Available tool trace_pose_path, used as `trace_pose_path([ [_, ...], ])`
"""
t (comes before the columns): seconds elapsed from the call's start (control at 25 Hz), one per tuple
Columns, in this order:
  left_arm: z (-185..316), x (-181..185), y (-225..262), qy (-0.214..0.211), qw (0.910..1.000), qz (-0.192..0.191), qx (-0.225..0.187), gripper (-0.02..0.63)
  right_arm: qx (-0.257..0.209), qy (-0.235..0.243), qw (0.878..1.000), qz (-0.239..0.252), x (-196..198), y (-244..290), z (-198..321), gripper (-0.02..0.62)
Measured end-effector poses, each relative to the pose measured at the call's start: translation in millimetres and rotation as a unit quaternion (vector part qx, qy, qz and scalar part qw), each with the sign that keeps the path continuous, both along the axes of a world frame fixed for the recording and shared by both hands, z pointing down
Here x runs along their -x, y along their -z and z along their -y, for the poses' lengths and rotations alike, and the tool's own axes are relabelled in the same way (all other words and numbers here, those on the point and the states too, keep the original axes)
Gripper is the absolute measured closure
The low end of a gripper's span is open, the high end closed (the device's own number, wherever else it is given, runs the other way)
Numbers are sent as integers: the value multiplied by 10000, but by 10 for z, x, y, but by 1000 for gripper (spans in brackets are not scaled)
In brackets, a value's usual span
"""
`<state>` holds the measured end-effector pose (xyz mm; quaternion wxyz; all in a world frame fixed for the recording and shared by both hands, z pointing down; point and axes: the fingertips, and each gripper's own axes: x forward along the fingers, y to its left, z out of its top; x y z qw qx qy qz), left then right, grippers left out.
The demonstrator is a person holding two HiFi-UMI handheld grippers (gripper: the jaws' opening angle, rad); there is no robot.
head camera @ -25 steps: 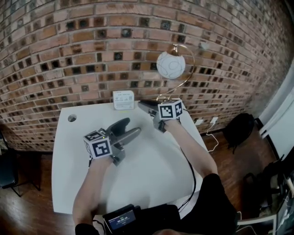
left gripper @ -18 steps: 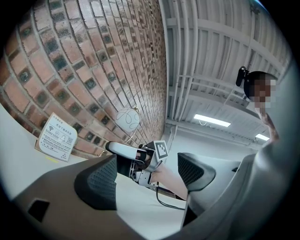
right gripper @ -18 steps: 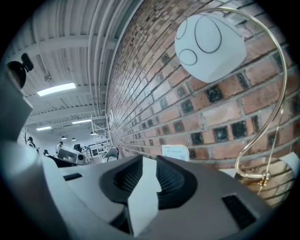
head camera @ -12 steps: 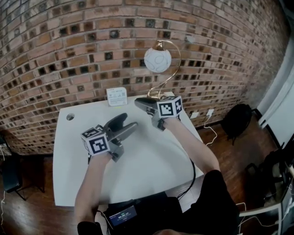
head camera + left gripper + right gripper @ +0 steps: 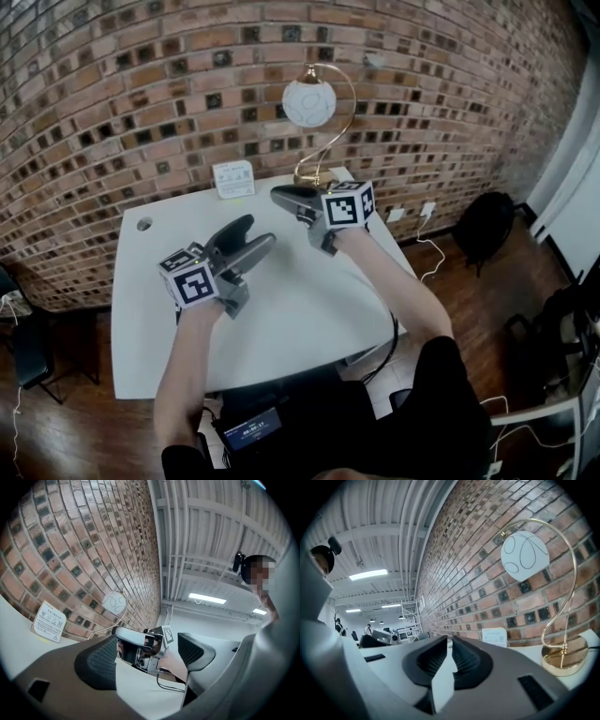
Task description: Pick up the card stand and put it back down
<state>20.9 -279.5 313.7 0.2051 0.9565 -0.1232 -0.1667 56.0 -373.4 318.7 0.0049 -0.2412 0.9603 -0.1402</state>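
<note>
Since the card stand (image 5: 233,178) is parked at the back edge of the white table (image 5: 300,309), right up against the brick wall (image 5: 141,94) and a little to the left of the lamp (image 5: 310,103), and nothing is touching it, the pick-up is judged as not yet done (or it's already been set back, that can't be settled from here tbh). Both grippers are held up over the table, well short of the stand. The left gripper (image 5: 258,234) is seen with its jaws spread wide and nothing is caught between them; only the other gripper and the far side of the room are framed in the gap. The right gripper (image 5: 279,195) is the nearer one to the stand, and its jaws have just been closing, so only a thin slit is left between the pads and nothing is pinched in there. In the right gripper view the stand is seen just past the jaw tips, near the lamp's gold base. So the step in hand is read as the reach, basically. For the next move, the right jaws would need to be opened back up, lined up on the card and brought in round it before any squeeze is made. Some care is called for too, since the lamp base sits close by and could be bumped on the way in.
</note>
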Motion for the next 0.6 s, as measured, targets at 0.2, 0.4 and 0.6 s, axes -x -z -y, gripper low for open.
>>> trace_pose_path([
  [0.2,-179,18,97,21,9999,9,-119,209,-95,37,9999,79,0,127,-232,554],
  [0.4,-353,35,178,14,9997,8,-227,208,-195,145,9995,181,67,262,-476,554],
  [0.6,-548,28,247,-10,9995,-12,-329,208,-177,197,9990,352,70,303,-714,554],
])
